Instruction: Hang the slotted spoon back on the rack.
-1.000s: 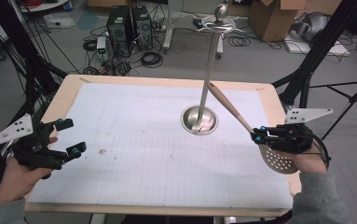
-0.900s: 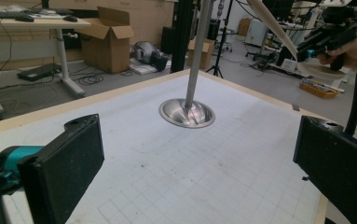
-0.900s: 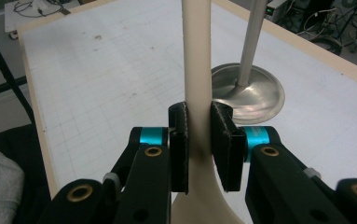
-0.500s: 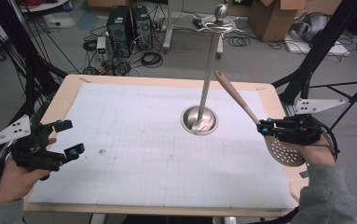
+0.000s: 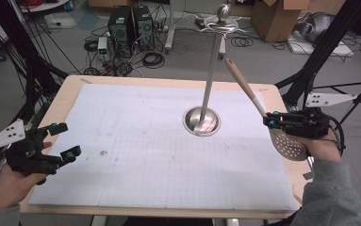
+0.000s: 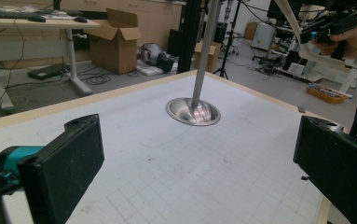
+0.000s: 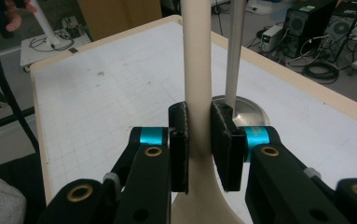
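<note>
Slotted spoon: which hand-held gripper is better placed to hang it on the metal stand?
Right. The right hand-held gripper is clamped on the slotted spoon, handle tilted toward the metal stand. The left hand-held gripper is open, near the table's far-left edge.

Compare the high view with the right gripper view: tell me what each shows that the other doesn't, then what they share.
High view alone: the skimmer's perforated bowl below the right hand, and the hooked top of the stand.
Right gripper view alone: the pads pressed on the skimmer's handle.
Both: the right gripper shut on that handle, the stand's round steel base, the gridded table mat.
</note>
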